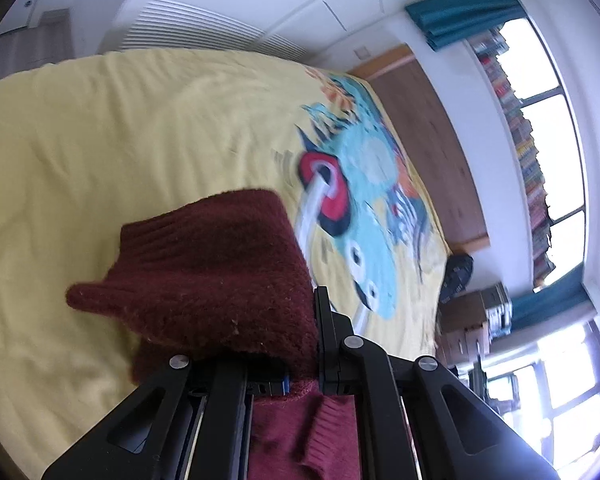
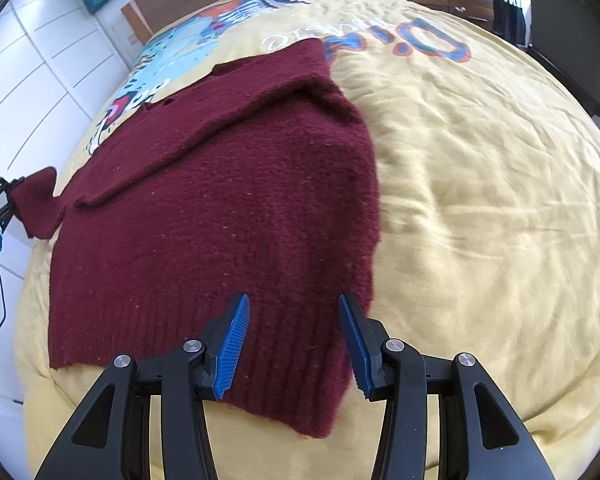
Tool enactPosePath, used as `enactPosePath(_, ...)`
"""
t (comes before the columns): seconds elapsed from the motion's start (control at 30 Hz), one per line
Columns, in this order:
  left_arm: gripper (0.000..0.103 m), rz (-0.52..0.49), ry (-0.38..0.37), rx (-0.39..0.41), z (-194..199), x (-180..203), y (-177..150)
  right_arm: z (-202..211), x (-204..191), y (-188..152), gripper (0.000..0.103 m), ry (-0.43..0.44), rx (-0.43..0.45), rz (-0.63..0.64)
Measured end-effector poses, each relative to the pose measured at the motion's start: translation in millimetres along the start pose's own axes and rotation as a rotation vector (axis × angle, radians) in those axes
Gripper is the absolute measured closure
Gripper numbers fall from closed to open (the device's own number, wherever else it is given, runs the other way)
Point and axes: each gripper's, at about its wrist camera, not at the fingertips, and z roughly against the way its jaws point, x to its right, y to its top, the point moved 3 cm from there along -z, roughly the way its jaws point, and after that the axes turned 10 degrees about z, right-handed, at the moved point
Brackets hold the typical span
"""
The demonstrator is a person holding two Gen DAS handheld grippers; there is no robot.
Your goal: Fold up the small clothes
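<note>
Nearest, the right tool hovers spread wide over the ribbed hem of a maroon sweater, apparently ready to pinch it. The sweater lies on a yellow bed. Farther left, the left tool is clenched on a sleeve, lifting it to fold.

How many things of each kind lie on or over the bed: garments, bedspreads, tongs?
Maroon sweater: 1
Yellow bedspread: 1
Tongs: 2, left tongs clamping a sweater sleeve, right tongs open over the hem
Total: 4
</note>
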Motion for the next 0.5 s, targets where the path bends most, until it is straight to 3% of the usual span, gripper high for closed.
enactPosePath(0.5,0.096,-0.142,-0.079,-0.195,-63,88,-111,10,34,-16,0.054,0.008,0.021,-0.058)
